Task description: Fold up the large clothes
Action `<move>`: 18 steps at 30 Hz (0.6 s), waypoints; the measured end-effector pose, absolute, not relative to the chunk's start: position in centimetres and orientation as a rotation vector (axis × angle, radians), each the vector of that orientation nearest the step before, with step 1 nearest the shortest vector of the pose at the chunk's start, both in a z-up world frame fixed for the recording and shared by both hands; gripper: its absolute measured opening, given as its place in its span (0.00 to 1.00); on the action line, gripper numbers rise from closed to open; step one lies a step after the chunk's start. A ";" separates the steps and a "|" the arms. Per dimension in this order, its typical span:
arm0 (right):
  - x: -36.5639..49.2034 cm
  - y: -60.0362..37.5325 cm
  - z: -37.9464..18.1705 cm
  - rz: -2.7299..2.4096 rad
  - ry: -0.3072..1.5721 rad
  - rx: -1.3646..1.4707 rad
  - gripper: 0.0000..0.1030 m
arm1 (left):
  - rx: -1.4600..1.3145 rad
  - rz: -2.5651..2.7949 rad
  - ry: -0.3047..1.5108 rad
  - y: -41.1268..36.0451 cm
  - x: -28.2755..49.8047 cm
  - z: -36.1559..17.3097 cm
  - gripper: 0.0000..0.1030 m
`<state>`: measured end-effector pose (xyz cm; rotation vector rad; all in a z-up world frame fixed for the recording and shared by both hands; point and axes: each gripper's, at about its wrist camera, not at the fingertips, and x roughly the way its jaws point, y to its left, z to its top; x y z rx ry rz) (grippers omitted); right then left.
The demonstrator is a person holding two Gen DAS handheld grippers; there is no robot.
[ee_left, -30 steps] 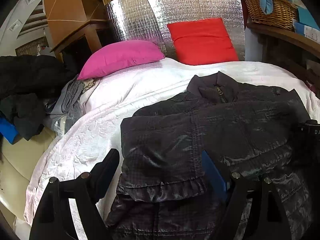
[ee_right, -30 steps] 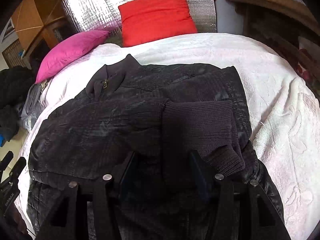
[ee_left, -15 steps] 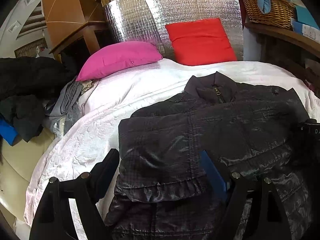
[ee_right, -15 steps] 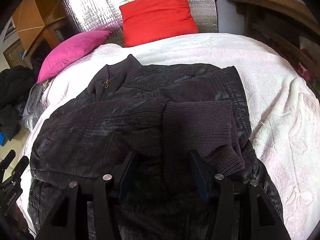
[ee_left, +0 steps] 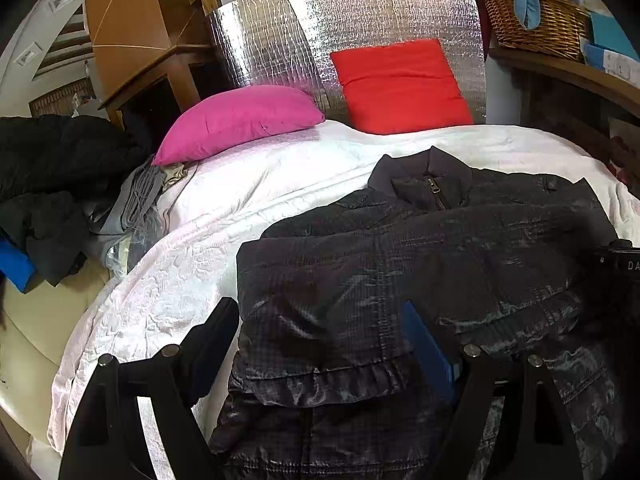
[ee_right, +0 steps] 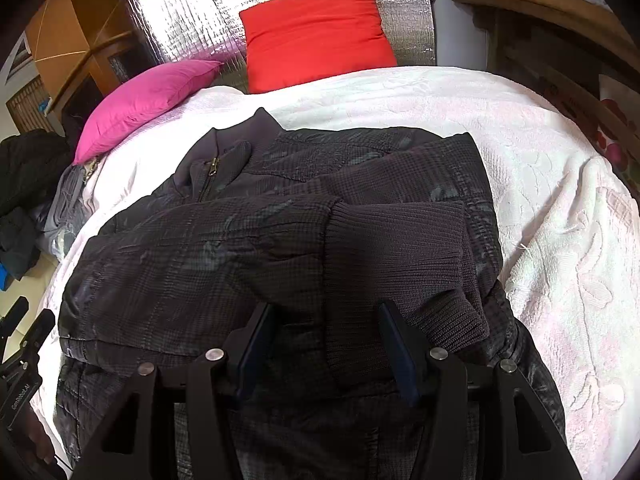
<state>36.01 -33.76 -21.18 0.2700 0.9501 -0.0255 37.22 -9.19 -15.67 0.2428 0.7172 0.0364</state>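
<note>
On the white bedspread (ee_right: 560, 208) lies the dark jacket (ee_right: 248, 248), sleeves crossed over its front, collar toward the far pillows: pink pillow (ee_left: 240, 120) left, red cushion (ee_left: 400, 84) against silver foil. Left gripper (ee_left: 320, 344) gapes wide over the jacket's near left edge, gripping nothing. Right gripper (ee_right: 326, 344) is half open astride the ribbed cuff (ee_right: 400, 256); whether it pinches cloth I cannot tell. Dark clothes (ee_left: 52, 184) pile far left.

Tongs (ee_right: 326, 344) astride jacket (ee_right: 208, 248) (dark)
</note>
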 end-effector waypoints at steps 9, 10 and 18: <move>36.0 -33.5 -21.2 -0.027 0.950 0.251 0.56 | 0.248 0.039 0.742 -9.2 37.8 -16.1 0.82; 35.9 -33.6 -21.1 -0.023 0.946 0.258 0.56 | 0.242 0.048 0.759 -8.7 38.3 -16.4 0.82; 34.4 -36.4 -19.3 -0.024 0.857 0.362 0.56 | 0.116 0.123 0.896 -4.4 41.6 -18.7 0.82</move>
